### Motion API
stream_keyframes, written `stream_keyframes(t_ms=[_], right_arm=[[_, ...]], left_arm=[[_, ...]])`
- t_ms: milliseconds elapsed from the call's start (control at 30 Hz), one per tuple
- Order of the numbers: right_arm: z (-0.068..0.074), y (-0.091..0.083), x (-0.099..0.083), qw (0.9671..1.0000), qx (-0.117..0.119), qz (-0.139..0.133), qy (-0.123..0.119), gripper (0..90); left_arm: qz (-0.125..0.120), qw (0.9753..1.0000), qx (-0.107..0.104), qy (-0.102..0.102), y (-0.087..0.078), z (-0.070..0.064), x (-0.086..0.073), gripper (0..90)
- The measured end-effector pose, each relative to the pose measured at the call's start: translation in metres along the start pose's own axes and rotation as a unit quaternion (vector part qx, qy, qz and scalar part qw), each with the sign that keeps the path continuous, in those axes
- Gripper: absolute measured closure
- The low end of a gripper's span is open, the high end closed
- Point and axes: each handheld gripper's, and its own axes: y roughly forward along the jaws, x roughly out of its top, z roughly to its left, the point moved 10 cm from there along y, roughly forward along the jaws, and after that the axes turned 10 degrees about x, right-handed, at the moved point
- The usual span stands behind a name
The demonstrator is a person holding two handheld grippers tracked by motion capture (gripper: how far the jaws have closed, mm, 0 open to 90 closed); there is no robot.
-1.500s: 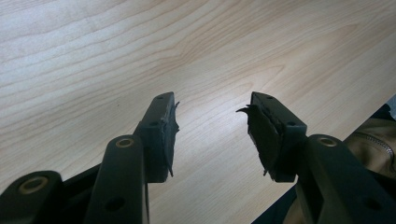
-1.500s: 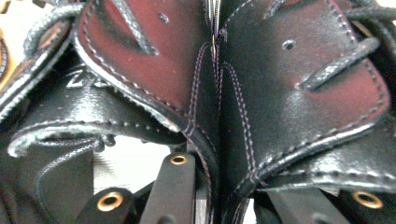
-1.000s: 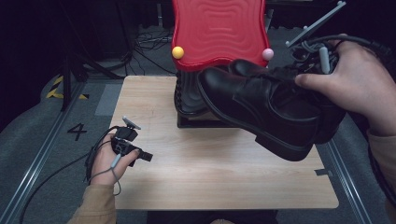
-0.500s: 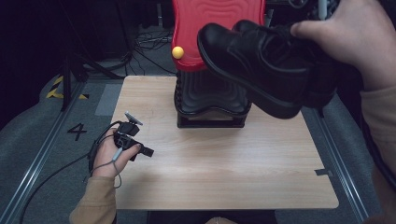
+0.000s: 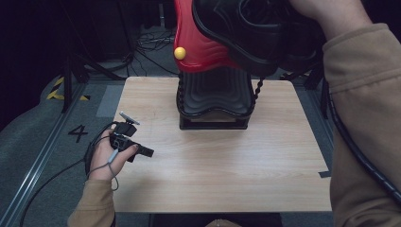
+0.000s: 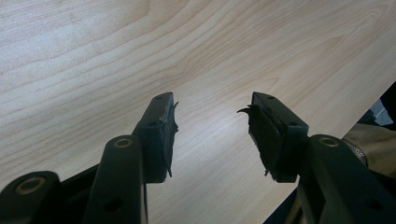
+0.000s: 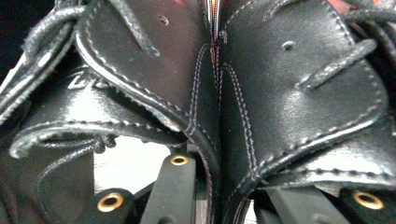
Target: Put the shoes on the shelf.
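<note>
- Two black shoes (image 5: 246,30), pressed side by side, hang high at the far right of the high view, above the red-topped black stand (image 5: 213,90) on the wooden table (image 5: 227,179); the left gripper (image 5: 142,152) lies low near the table's left edge.
- Left gripper view: jaws spread wide over bare wood (nothing between them).
- Right gripper view: the right gripper (image 7: 219,186) is clamped on the shoes' touching inner flaps, laces trailing at both sides.

L gripper (image 5: 142,152) sits low at near left w/ jaws apart, R hand (image 5: 326,12) raised far right, its gripper's jaws clamped.
</note>
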Motion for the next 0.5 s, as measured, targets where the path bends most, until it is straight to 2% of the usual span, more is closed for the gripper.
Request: stream_keyframes(t_ms=[133,300,333,433,500], right_arm=[[-0.001,0.007,0.012,0.9998,-0.017,0.003,0.0,81.8],[-0.002,0.015,0.03,0.9996,-0.025,-0.01,0.001,81.9],[-0.002,0.017,0.035,0.9996,-0.026,-0.014,0.003,81.9],[-0.004,0.021,0.047,0.9993,-0.028,-0.022,0.009,81.9],[-0.004,0.024,0.056,0.999,-0.032,-0.029,0.01,81.9]], left_arm=[[-0.008,0.9999,-0.007,-0.002,-0.005,0.0,-0.002,51.3],[-0.013,0.9999,-0.007,-0.001,-0.007,0.002,-0.002,51.4],[-0.011,0.9999,-0.013,-0.004,-0.006,0.001,-0.003,51.4],[-0.011,0.9999,-0.008,-0.004,-0.006,0.006,-0.005,51.3],[-0.013,0.9998,-0.012,-0.013,-0.007,0.009,-0.007,51.3]])
